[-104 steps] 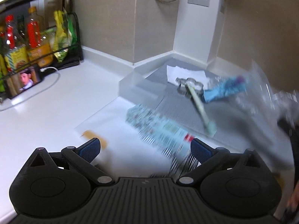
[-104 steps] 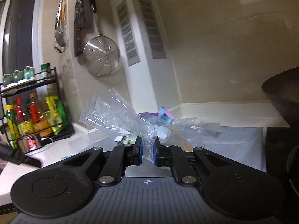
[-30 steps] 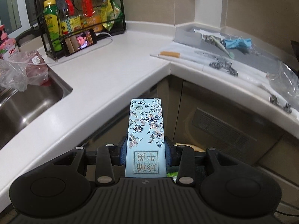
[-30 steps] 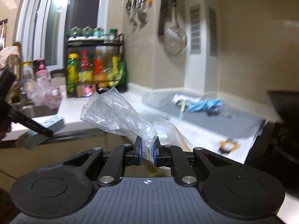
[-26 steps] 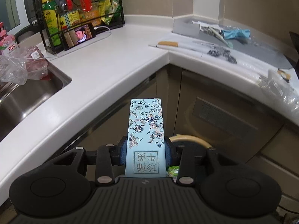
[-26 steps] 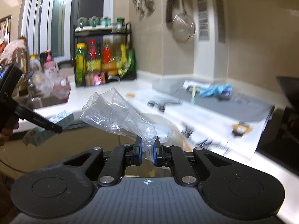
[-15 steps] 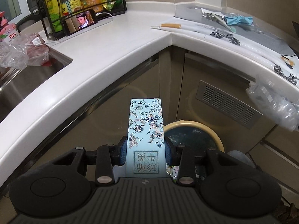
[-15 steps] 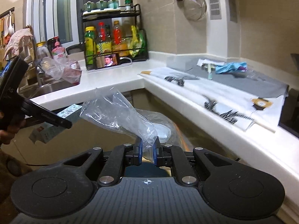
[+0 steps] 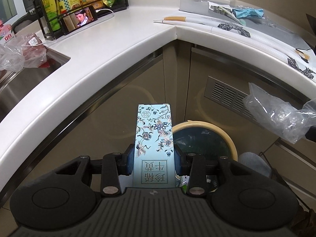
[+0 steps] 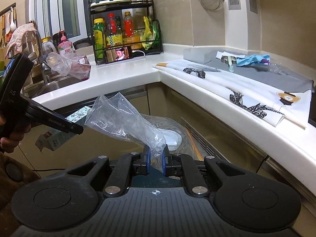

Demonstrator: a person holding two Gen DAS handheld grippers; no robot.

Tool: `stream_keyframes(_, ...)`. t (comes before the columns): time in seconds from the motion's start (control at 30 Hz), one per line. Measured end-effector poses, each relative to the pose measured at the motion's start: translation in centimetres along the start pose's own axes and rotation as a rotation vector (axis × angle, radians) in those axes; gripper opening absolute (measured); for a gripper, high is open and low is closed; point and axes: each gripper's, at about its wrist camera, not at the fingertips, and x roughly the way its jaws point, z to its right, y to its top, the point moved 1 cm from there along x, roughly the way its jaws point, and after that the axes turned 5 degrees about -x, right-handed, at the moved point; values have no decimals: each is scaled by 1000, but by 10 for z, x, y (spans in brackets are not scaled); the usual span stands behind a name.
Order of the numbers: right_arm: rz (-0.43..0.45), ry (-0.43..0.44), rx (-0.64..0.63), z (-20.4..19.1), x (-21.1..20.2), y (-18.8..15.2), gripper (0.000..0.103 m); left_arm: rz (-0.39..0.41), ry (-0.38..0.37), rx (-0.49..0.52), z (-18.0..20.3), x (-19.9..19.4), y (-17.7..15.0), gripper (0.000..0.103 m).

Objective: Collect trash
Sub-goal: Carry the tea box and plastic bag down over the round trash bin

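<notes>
My left gripper (image 9: 154, 159) is shut on a light-blue flowered carton (image 9: 153, 136), which juts forward over the floor. Just right of the carton and below it stands a round bin (image 9: 229, 138) with a cream rim and a dark liner. My right gripper (image 10: 156, 163) is shut on a crumpled clear plastic bag (image 10: 122, 118); the same bag (image 9: 276, 116) shows at the right edge of the left wrist view, above the bin's right side. In the right wrist view the left gripper (image 10: 77, 128) with the carton (image 10: 57, 132) is at the left, held by a hand.
A white L-shaped counter (image 9: 110, 45) wraps around the bin's corner. On it lie a patterned cloth (image 10: 246, 96), a grey mat (image 10: 276, 75) with blue wrapper scraps (image 10: 250, 59) and a phone (image 10: 118, 54) before a bottle rack. A sink (image 9: 17, 79) holds a bagged item.
Both grippers have sunk below the counter edge. The bin has come into fuller view under the carton, and the clear bag now hangs nearer the bin. Both grips are unchanged.
</notes>
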Motion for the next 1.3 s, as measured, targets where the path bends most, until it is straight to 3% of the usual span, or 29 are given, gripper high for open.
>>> stream_keyframes(0.6, -52, 26, 22, 1, 25, -2, 12, -31, -8, 27, 10, 18, 3, 43)
stream_keyframes(1.3, -175, 57, 99, 6, 100, 1, 12, -106, -49, 7, 21, 69, 12, 43)
